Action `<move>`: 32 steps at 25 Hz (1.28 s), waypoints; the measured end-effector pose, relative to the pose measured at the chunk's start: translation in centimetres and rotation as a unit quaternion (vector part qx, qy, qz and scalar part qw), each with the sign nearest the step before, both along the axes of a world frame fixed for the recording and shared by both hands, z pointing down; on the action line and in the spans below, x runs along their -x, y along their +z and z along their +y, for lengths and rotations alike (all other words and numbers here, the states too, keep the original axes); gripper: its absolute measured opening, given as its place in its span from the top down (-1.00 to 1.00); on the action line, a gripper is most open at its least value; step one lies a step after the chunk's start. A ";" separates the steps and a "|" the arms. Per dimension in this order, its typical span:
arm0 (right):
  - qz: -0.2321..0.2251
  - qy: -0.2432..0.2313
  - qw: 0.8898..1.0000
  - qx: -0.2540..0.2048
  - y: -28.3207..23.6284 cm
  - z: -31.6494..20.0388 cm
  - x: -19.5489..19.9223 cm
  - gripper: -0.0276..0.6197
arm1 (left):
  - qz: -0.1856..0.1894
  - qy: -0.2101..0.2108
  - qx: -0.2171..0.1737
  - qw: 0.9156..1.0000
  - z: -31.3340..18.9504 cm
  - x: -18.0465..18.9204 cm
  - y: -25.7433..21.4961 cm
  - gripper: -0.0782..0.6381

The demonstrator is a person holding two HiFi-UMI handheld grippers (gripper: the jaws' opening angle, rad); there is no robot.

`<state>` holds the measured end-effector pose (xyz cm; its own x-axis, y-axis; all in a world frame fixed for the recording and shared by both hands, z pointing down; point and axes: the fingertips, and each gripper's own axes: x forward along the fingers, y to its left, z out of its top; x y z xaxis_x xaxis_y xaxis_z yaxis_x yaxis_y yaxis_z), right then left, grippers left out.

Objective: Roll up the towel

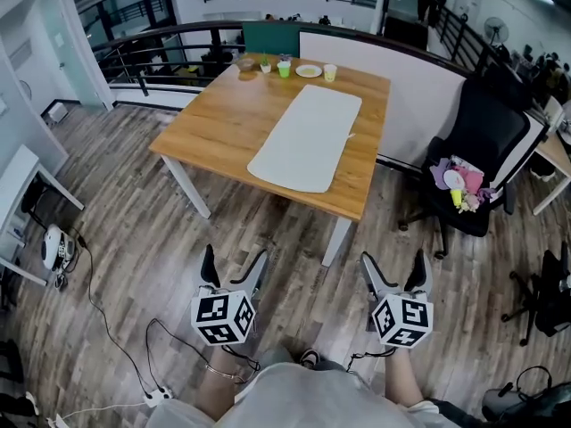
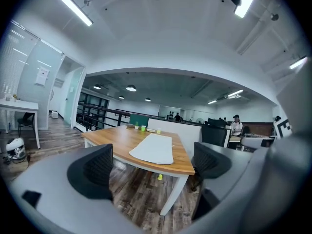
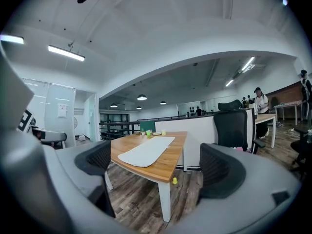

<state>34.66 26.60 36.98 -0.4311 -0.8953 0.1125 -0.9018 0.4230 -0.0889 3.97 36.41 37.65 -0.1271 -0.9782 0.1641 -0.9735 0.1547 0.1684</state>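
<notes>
A white towel (image 1: 306, 138) lies flat and lengthwise on the wooden table (image 1: 214, 123); it also shows as the towel (image 2: 153, 148) and the towel (image 3: 146, 151) in the two gripper views. My left gripper (image 1: 234, 267) and right gripper (image 1: 393, 271) are held over the floor, well short of the table's near edge. Both stand open with nothing between their jaws. The left gripper (image 2: 153, 165) and right gripper (image 3: 158, 164) point roughly level toward the table.
Small cups (image 1: 284, 69), a plate (image 1: 308, 70) and a yellow cup (image 1: 330, 72) stand at the table's far end. A black office chair (image 1: 477, 159) with items on its seat is at the right. Cables (image 1: 116, 328) trail on the wood floor at left. A small yellow object (image 3: 174, 180) lies under the table.
</notes>
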 end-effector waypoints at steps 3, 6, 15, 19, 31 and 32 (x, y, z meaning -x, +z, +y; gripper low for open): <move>-0.009 -0.001 1.000 0.015 1.1 -0.6 -0.7 -0.85 | -0.010 -0.008 0.012 1.000 0.6 -0.3 0.5 -0.65; -0.014 -0.006 1.000 0.027 1.9 -0.9 -0.6 -0.82 | -0.018 -0.015 0.021 1.000 0.9 -0.2 0.6 -0.65; -0.006 -0.014 0.999 0.043 2.9 -3.4 0.8 -0.78 | -0.012 -0.026 0.022 0.999 -1.7 1.7 1.1 -0.65; 0.001 -0.006 0.999 0.046 2.9 -6.0 1.7 -0.75 | -0.004 -0.027 0.014 1.000 -4.5 3.5 1.1 -0.64; 0.008 0.014 0.999 0.043 1.3 -15.4 8.4 -0.65 | 0.014 -0.015 -0.008 1.000 -15.6 12.3 0.1 -0.64; 0.008 0.019 0.999 0.044 1.2 -16.1 8.8 -0.63 | 0.014 -0.012 -0.009 1.000 -16.5 13.0 0.0 -0.64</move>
